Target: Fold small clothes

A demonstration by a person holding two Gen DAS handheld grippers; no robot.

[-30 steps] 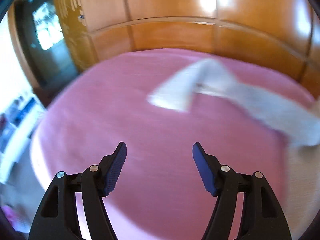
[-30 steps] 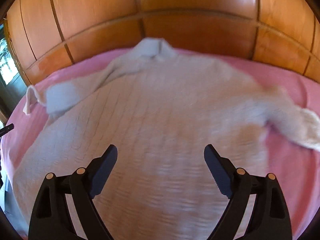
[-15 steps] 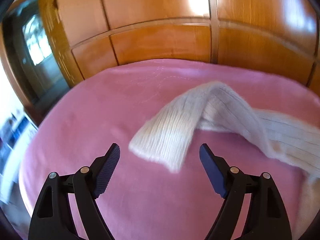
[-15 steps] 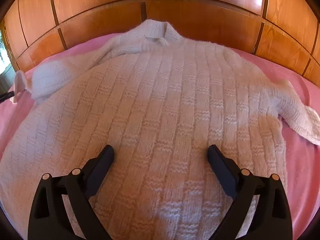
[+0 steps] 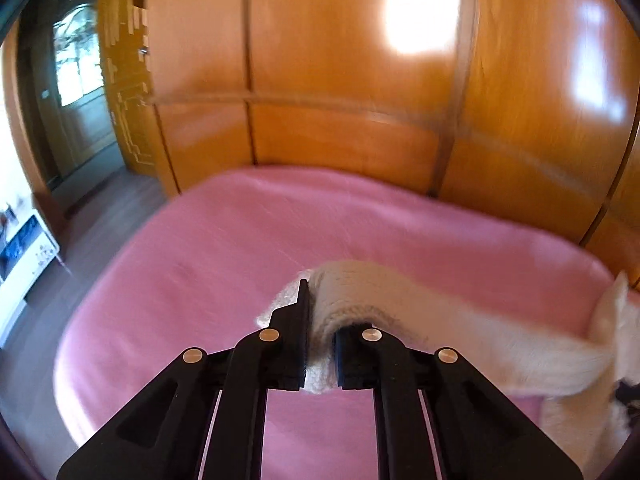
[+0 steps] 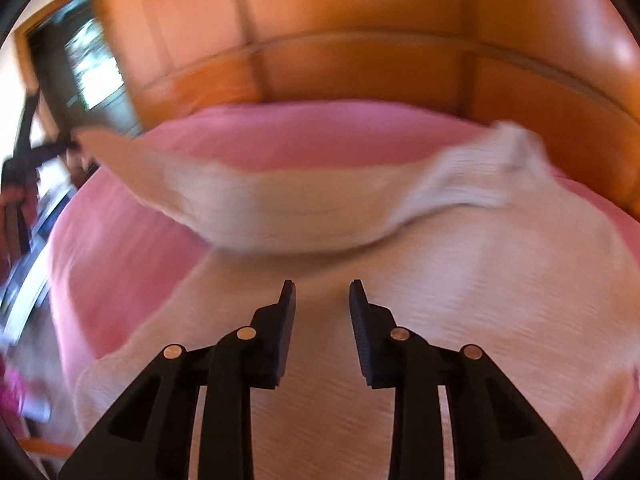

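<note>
Left gripper (image 5: 320,320) is pinched tight on the ribbed cuff end of the cream knitted sweater's sleeve (image 5: 460,320), the wool bulging up between the black fingers and a tuft poking out below them. I hold it by the very end because that gives me the whole length of the sleeve to carry across in one sweep. From the clamp the sleeve trails off to the right toward the body of the cream knitted sweater (image 6: 460,300), lifted clear of the pink bedspread (image 5: 220,260) so it does not drag and bunch.

Seen from my right side, the raised sleeve hangs as a sagging band above the far part of the bed, running from the left gripper at the picture's left edge to the shoulder at the right. The sweater's body lies flat and spread on the bedspread, close to the glossy orange-brown wooden headboard (image 6: 360,68).

My right gripper (image 6: 322,292) hovers low over the sweater's flat front, its jaws closing, with a gap between them; I see no wool caught in it, only knit beneath. I judge it is there to pin or pinch the body so the cloth stays put while the sleeve folds inward. That fold is only begun.
</note>
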